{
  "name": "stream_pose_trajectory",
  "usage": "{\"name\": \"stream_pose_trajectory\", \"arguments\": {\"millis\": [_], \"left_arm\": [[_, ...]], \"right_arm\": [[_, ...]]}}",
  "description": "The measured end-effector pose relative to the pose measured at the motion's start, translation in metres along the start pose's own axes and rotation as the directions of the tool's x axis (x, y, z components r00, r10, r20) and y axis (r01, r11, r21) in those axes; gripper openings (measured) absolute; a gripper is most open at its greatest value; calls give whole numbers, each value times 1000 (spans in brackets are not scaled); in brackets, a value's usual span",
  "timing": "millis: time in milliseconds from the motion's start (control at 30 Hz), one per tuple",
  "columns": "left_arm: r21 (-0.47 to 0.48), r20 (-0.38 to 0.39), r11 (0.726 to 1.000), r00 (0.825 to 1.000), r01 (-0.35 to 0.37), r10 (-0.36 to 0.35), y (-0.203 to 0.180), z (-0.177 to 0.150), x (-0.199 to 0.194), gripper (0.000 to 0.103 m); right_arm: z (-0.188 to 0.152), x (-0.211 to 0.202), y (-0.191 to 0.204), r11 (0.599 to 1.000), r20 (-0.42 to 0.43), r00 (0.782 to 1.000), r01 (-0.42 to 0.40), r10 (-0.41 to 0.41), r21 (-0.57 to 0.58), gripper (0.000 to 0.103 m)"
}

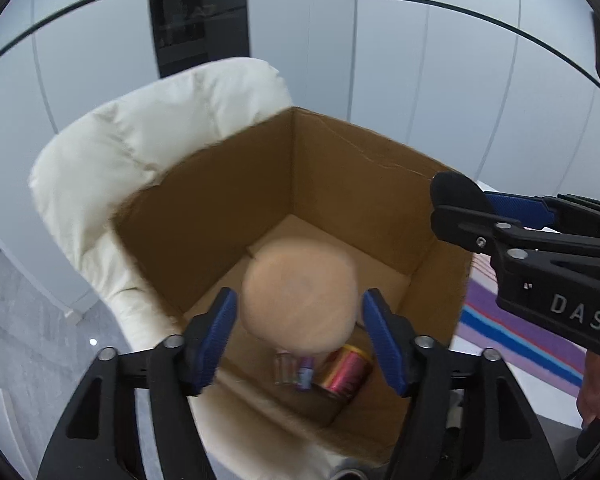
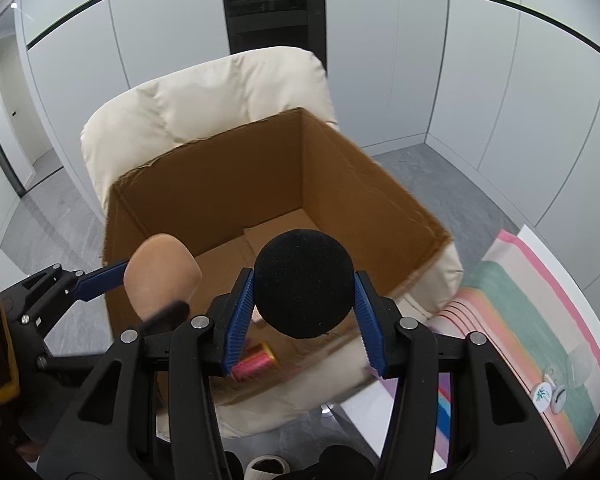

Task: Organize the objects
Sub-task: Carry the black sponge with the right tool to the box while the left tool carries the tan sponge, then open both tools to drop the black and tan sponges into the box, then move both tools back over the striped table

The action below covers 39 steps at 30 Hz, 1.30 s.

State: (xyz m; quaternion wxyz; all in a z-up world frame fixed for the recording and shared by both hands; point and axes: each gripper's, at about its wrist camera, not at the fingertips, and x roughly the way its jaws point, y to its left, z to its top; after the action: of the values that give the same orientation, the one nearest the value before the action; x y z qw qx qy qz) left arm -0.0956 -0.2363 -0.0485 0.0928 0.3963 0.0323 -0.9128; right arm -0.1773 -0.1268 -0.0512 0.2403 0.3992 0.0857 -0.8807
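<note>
An open cardboard box (image 1: 228,208) sits on a cream cushioned chair (image 1: 140,136), and both grippers hang over it. The left gripper (image 1: 300,336) points down into the box with its blue pads (image 1: 216,336) spread; a peach-coloured sponge (image 1: 300,300), blurred, lies between them with a gap showing on each side, so the pads do not press on it. In the right wrist view the same sponge (image 2: 162,268) shows at the box's left wall, beside the left gripper (image 2: 100,276). The right gripper (image 2: 304,304) pinches a round black sponge (image 2: 304,280) between its blue pads (image 2: 242,312), above the near part of the box (image 2: 340,184); from the left wrist view it comes in from the right over the box's right rim (image 1: 460,200). On the box floor, in the near corner, lie a red and gold can (image 1: 344,372) on its side and some small clear bottles (image 1: 292,368) just beside it. A striped mat (image 2: 540,320) lies to the right of the chair (image 2: 220,92).
</note>
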Motion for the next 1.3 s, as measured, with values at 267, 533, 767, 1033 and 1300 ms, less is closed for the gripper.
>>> {"name": "stream_pose_trajectory", "arguments": {"millis": [267,533,767,1033,1300], "left_arm": [[-74,63,994,994,-82,86,44,-1,-23,103],[-133,40,985,993,-109,115,71,-2,-24,103],[-139,25,983,992,-118,123,71,-4,-21,103],[-120,32,986,992,-118,123,58,3,-17,103],[-102,43,989,993,-107,112,36,12,-13,103]], "right_arm": [[7,16,30,1000,-18,1000,-20,20,-22,51],[7,23,53,997,-30,999,-40,38,-66,53],[6,24,46,999,-30,1000,-5,3,-42,85],[6,20,28,1000,-13,1000,14,-14,-18,93],[4,12,0,998,13,998,66,-66,11,102]]}}
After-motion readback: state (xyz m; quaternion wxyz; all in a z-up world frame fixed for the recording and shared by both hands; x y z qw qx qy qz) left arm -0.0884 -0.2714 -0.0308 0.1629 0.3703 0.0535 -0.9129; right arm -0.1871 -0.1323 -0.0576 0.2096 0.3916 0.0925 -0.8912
